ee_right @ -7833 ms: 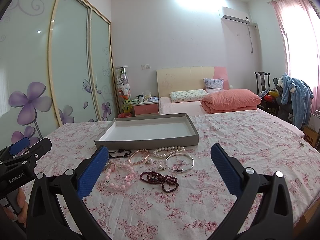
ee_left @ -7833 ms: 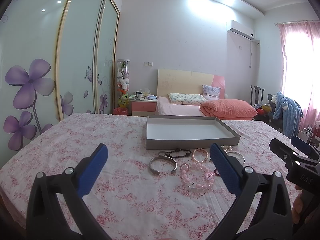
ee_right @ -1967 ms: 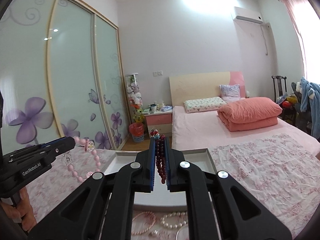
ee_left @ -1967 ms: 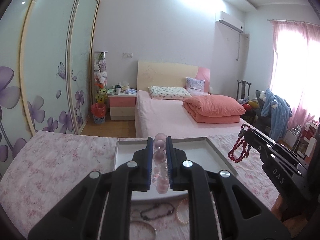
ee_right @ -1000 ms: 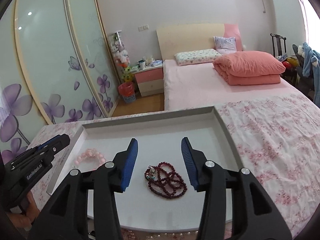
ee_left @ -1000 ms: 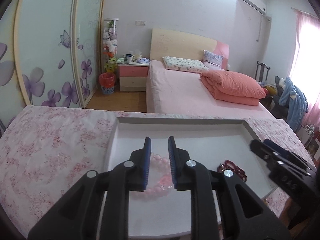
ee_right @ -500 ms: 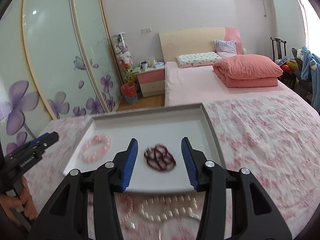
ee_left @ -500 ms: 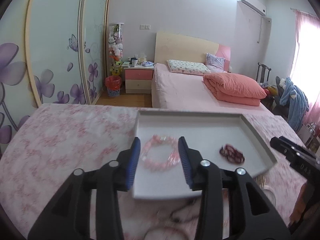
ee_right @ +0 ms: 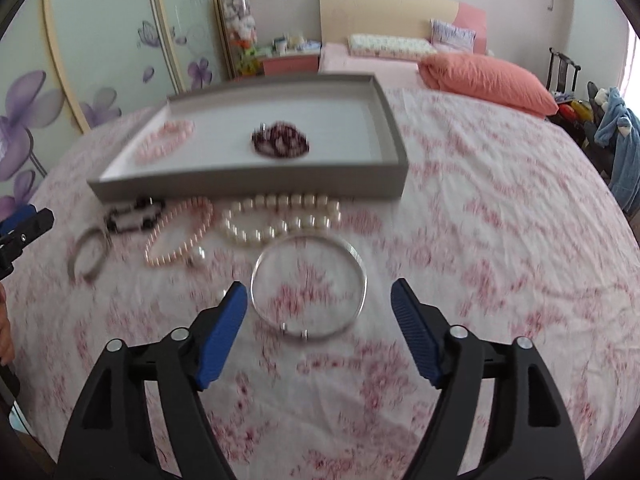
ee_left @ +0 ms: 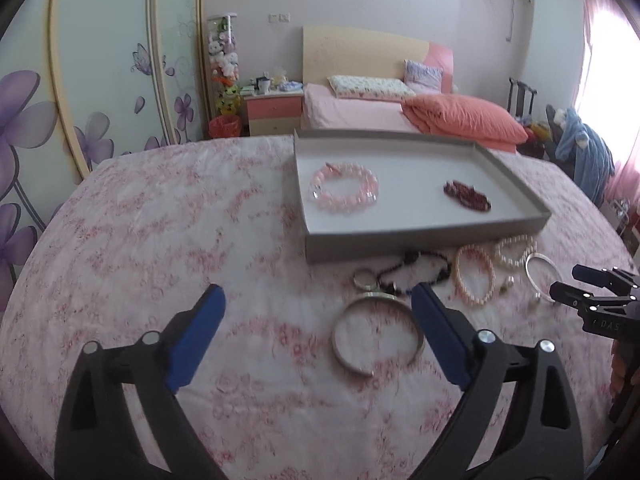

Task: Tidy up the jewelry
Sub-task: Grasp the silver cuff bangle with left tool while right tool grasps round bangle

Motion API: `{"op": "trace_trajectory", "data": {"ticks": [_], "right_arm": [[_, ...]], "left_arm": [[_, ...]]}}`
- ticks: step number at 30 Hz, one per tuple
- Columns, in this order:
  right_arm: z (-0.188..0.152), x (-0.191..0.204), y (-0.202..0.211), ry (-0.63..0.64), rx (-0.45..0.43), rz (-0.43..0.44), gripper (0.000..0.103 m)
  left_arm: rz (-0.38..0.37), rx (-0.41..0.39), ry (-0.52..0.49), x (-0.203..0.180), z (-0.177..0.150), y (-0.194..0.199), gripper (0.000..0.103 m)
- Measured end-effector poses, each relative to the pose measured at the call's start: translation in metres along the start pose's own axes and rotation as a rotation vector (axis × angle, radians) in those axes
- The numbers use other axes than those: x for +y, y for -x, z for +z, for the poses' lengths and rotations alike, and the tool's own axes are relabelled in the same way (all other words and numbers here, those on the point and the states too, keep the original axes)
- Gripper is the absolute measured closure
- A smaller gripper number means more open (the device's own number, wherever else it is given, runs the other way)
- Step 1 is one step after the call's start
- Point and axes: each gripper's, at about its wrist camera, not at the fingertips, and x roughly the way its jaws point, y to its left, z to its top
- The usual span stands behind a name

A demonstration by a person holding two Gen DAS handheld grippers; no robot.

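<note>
Both grippers hover over a bed [ee_left: 140,220] with a pink floral sheet, both empty. Left gripper [ee_left: 318,340]: jaws spread wide and opening, nothing pinched; an open silver cuff [ee_left: 376,334] lies on the sheet partly between its fingertips, near the right finger, not touched as far as visible. Right gripper [ee_right: 320,312]: jaws spread and opening, nothing pinched; a thin silver bangle [ee_right: 309,286] lies flat on the sheet just ahead, between the fingertips.

Grey tray [ee_left: 424,236] with white inside sits on the bed beyond the loose pieces. In the tray: pink bead bracelet [ee_left: 345,192] on the left side, dark red bead string [ee_left: 466,196] to its right, well apart from each other.

On the sheet, just in front of the tray's near wall: black bead bracelet [ee_left: 416,270], small ring [ee_left: 363,278] beside it, thin pink bead bracelet [ee_left: 475,276], white pearl bracelet [ee_right: 280,216], the last two touching or nearly so. Right-wrist view is motion-blurred. A bit of the person's hand shows at the left edge there.
</note>
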Motion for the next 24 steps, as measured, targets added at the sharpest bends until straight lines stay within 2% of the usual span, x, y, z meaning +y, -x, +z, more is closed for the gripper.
{"op": "trace_trajectory", "data": {"ticks": [3,13,16,24], "right_arm": [[-0.002,0.003,-0.008,0.019,0.027,-0.021,0.027],[0.011,0.008,-0.022,0.023,0.005,-0.029,0.024],[0.012,0.008,-0.021,0.018,0.007,-0.027,0.032],[0.010,0.009,-0.021,0.017,-0.003,-0.025,0.032]], "left_arm": [[-0.001,0.019,-0.015,-0.005,-0.005,-0.004,0.008],[-0.019,0.074,-0.045,-0.019,-0.014,-0.016,0.006],[-0.019,0.092,-0.060,-0.024,-0.017,-0.021,0.005],[0.028,0.155,-0.089,-0.038,-0.018,-0.043,0.005]]}}
